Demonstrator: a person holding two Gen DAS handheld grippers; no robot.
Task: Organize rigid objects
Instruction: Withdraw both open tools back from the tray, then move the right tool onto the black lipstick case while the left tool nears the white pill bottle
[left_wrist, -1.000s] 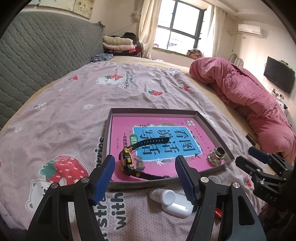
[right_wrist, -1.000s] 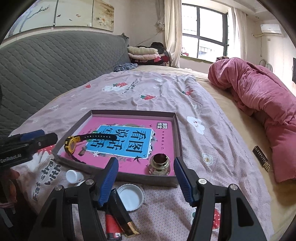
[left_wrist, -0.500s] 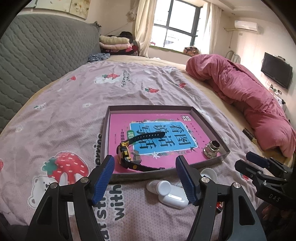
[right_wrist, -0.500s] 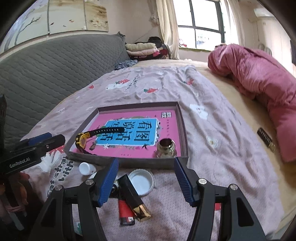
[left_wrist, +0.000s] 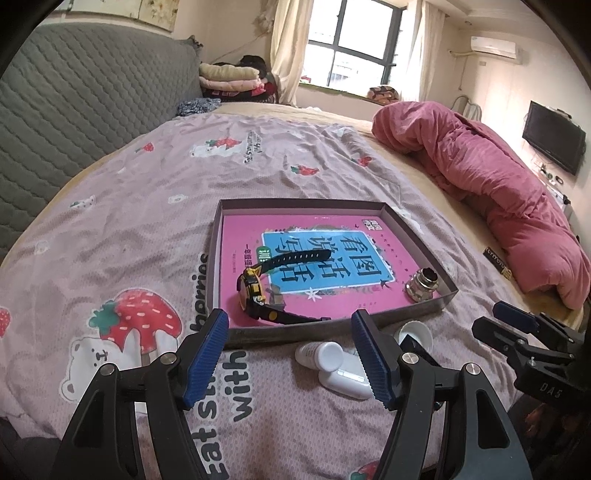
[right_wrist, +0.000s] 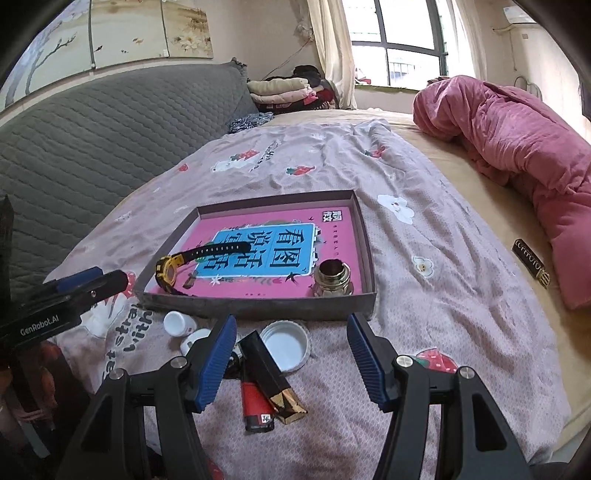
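A shallow box tray (left_wrist: 447, 295) (right_wrist: 258, 306) with a pink and blue printed floor lies on the bed. In it are a yellow and black wristwatch (left_wrist: 255, 291) (right_wrist: 168, 271) and a brass fitting (left_wrist: 423, 286) (right_wrist: 332, 278). In front of the tray lie a small white bottle (left_wrist: 319, 354) (right_wrist: 179, 323), a white case (left_wrist: 347, 378), a white lid (right_wrist: 286, 345), a red lighter (right_wrist: 255, 406) and a black and gold tube (right_wrist: 271, 376). My left gripper (left_wrist: 290, 360) is open and empty above the bottle. My right gripper (right_wrist: 291, 362) is open and empty over the lid and tube.
A rolled pink duvet (left_wrist: 480, 177) (right_wrist: 517, 147) lies along the right side of the bed. A small dark label strip (right_wrist: 530, 260) lies near it. A grey quilted headboard (left_wrist: 74, 110) rises at the left, with folded clothes (left_wrist: 232, 79) behind.
Both grippers have drawn back and up from the tray, so more loose items in front of it show. Neither holds anything, and the objects have not moved.
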